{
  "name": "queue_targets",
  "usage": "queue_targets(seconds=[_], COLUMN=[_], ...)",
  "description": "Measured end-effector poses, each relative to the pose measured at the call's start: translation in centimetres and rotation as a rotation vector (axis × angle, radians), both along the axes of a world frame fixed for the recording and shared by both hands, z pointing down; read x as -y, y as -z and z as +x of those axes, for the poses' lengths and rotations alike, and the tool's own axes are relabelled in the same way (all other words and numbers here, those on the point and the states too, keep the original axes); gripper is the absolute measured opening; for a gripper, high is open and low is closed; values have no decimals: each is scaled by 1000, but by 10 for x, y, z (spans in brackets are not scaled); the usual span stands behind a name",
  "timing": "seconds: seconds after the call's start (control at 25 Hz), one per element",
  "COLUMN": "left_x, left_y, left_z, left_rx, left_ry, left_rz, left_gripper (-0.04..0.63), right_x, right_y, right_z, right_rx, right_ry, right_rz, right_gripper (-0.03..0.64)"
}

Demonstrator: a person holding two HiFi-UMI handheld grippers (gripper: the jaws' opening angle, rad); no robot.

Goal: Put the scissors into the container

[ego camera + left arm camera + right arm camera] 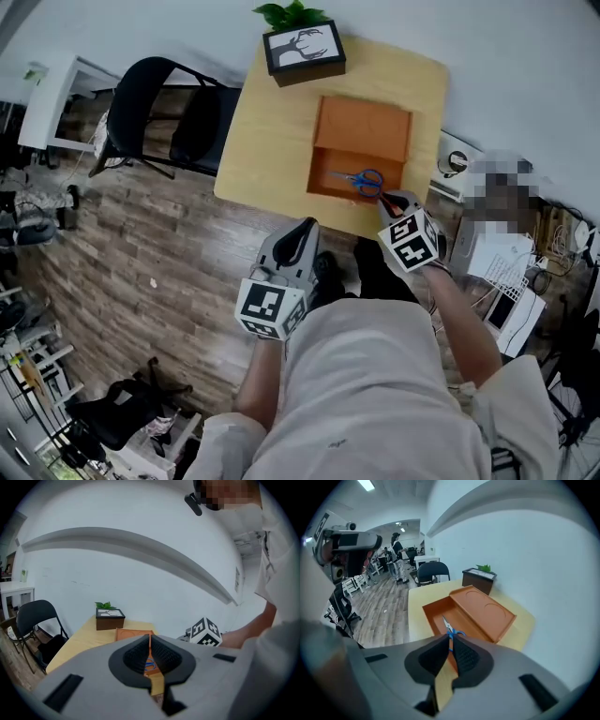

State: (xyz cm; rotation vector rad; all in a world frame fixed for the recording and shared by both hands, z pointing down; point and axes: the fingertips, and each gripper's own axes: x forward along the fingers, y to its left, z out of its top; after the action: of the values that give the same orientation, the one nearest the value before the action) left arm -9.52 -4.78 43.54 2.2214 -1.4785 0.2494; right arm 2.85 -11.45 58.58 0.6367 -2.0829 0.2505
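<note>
Blue-handled scissors (361, 179) lie flat in the open front compartment of the orange container (366, 127), blades pointing left. My right gripper (387, 199) hovers at the container's front right corner, jaws shut and empty, its tips just short of the scissor handles. In the right gripper view the scissors (449, 626) lie small beyond the closed tips (451, 637), inside the container (483, 609). My left gripper (305, 228) is held back near my body off the table's front edge, jaws shut on nothing; in its own view (150, 639) it points at the container (133, 633).
The container sits on a light wooden table (272, 141). A dark box with a green plant (304, 47) stands at the table's far edge. A black folding chair (164, 112) is to the left, white equipment and cables (502, 272) to the right.
</note>
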Motion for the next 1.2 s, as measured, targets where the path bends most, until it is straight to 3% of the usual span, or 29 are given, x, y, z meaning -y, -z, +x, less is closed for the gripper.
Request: queue_targets(seconds=[0.32,0.68,1.2], left_x=[-23,-36,-51], left_y=[9,25,55], left_z=[5,19,29], left_rx=[-19,-9,-6], left_ry=[-100,-202,-240], left_rz=[26,58,108], left_gripper=[14,14,14], right_x=[-35,-70,-104], right_y=[53,140,205], right_z=[14,13,17], right_rx=[66,179,322], right_ry=[-126,-204,-261], right_rz=[92,278,366], right_gripper=[8,0,0])
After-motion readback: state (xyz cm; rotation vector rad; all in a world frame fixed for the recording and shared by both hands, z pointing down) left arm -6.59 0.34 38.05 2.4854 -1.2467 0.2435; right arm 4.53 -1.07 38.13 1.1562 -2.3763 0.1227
